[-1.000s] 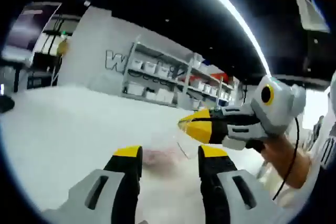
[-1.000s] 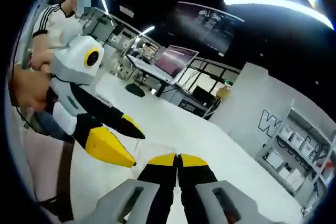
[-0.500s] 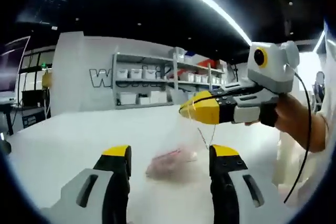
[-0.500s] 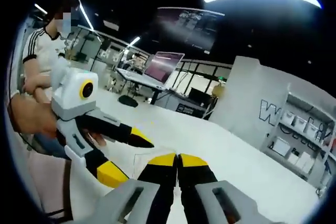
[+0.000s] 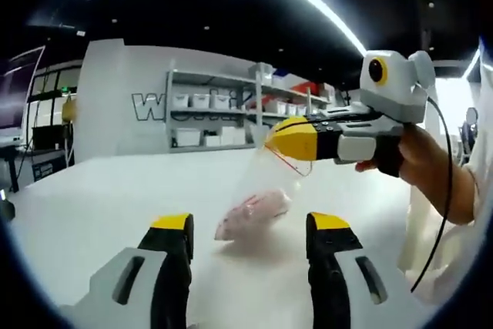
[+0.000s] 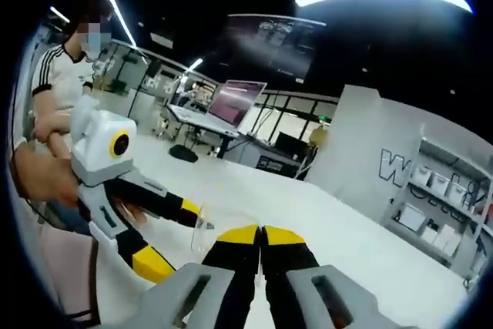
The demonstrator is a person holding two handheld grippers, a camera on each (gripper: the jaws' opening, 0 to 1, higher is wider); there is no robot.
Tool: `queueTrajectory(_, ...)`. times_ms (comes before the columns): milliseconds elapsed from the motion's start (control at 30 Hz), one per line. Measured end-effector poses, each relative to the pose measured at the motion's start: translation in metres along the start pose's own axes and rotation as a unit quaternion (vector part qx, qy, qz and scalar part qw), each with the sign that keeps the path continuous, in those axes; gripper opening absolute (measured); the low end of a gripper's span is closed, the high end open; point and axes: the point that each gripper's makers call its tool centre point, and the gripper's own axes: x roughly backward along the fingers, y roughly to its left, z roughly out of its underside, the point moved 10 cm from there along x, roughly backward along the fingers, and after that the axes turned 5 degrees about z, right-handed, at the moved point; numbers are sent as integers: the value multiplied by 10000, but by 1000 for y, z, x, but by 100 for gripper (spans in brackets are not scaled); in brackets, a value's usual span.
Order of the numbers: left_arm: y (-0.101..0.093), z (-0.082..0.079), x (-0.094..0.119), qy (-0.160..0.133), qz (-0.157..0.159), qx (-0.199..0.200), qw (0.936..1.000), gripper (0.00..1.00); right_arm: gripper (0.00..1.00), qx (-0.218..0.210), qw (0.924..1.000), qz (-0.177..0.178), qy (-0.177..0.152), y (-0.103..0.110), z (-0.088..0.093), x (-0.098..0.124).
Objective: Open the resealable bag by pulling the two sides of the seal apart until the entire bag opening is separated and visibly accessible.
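Dangling from the right gripper (image 5: pixel 286 138), a clear, crinkly bag (image 5: pixel 258 194) holds pink contents.

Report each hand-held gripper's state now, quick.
Left hand-held gripper: open, holding nothing.
Right hand-held gripper: shut on the top edge of the clear resealable bag.

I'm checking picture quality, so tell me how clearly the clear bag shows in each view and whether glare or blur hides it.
Left gripper view: the bag reads faintly, its pink contents sharp enough, its clear film nearly lost against the bright white table. Right gripper view: only a thin film edge shows; ceiling strip lights flare, edges curve.
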Motion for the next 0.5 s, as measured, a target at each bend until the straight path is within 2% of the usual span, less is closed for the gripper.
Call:
queueTrajectory(300, 1, 2, -1, 118, -3, 63, 9999, 61, 0, -29, 10000, 23, 30, -11, 1, -6)
queueTrajectory(500, 1, 2, 0, 120, -32, 95, 9999, 61, 0, -69, 9999, 93, 56, -27, 3, -13)
